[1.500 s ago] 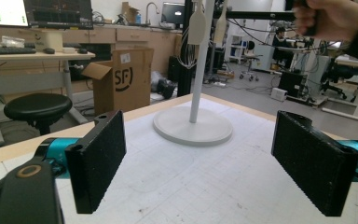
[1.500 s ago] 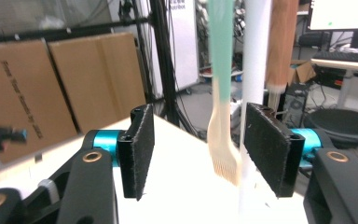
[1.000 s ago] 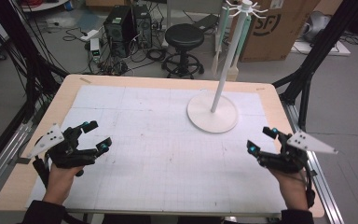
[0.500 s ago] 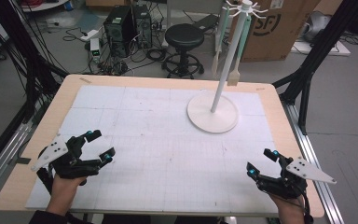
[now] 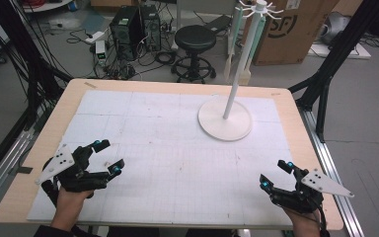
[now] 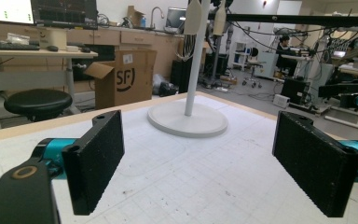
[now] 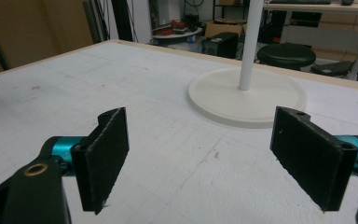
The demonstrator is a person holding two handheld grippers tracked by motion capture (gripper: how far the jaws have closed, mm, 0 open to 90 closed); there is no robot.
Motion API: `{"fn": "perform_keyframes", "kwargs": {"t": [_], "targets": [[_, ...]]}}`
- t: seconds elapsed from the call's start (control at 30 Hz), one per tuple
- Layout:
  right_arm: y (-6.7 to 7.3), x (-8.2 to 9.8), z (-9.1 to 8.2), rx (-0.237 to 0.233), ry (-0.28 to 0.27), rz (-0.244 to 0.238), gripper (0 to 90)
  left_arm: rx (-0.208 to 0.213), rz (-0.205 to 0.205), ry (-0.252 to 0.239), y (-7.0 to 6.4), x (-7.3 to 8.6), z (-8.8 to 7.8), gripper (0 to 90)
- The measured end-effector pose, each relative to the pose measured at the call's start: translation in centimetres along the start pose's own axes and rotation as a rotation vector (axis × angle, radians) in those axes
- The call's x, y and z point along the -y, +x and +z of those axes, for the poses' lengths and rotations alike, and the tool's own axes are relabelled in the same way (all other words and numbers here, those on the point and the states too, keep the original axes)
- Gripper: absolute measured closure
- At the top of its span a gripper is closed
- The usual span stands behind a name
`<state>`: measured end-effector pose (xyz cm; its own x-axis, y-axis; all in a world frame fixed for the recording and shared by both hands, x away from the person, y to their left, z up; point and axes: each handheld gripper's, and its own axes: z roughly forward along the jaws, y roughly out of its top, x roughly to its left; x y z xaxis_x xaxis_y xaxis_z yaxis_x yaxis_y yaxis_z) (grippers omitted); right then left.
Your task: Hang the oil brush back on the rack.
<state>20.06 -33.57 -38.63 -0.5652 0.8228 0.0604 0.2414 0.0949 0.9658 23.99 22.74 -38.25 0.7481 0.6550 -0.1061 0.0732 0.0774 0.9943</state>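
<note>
The left tool (image 5: 107, 157) has its jaws spread wide with nothing between them; it sits low over the near left part of the desk (image 5: 39, 148), held by a hand (image 5: 68, 207). The right tool (image 5: 276, 175) is likewise spread wide and holds nothing, low over the near right corner, well apart from the left one. In both gripper views the jaws are flat black rectangular pads (image 6: 98, 163) with a rough, grainy face, fixed on teal metal mounts, and bare desk shows between them.

The stand (image 5: 225, 118) is on the far right half of the desk, well apart from both tools: a smooth white round base, flat like a disc, with a slim white pole rising upright from its middle to a ring of small hooks at the top. The desk has a pale wooden edge and is covered by a white mat (image 5: 177, 163) printed with a fine grid, lightly scuffed and speckled.
</note>
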Motion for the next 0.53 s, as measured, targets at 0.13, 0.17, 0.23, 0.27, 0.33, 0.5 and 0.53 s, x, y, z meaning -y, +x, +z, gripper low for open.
{"fn": "perform_keyframes", "kwargs": {"t": [0.13, 0.17, 0.23, 0.27, 0.33, 0.5, 0.53], "targets": [[-0.02, 0.09, -0.10, 0.002, 0.000, 0.000, 18.3, 0.000, -0.002, -0.001, 0.00, 0.17, 0.11, 17.1], [-0.05, 0.13, -0.10, 0.000, 0.002, 0.000, 18.3, 0.000, -0.003, -0.002, 0.00, 0.18, 0.13, 17.1], [-0.05, 0.16, -0.14, 0.004, -0.001, 0.000, 18.3, 0.000, -0.002, -0.005, 0.02, 0.17, 0.15, 17.1], [-0.05, 0.16, -0.20, 0.001, -0.002, 0.001, 18.3, -0.002, -0.001, -0.004, 0.03, 0.17, 0.15, 17.1], [-0.04, 0.18, -0.22, 0.002, -0.005, -0.001, 18.3, -0.002, -0.001, -0.003, 0.06, 0.18, 0.14, 17.1], [0.00, 0.21, -0.24, 0.002, -0.005, 0.002, 18.3, -0.006, 0.001, -0.001, 0.18, 0.20, 0.15, 16.9], [-0.02, 0.21, -0.24, 0.003, -0.006, 0.000, 18.3, -0.006, -0.001, -0.001, 0.20, 0.21, 0.17, 16.9]]}}
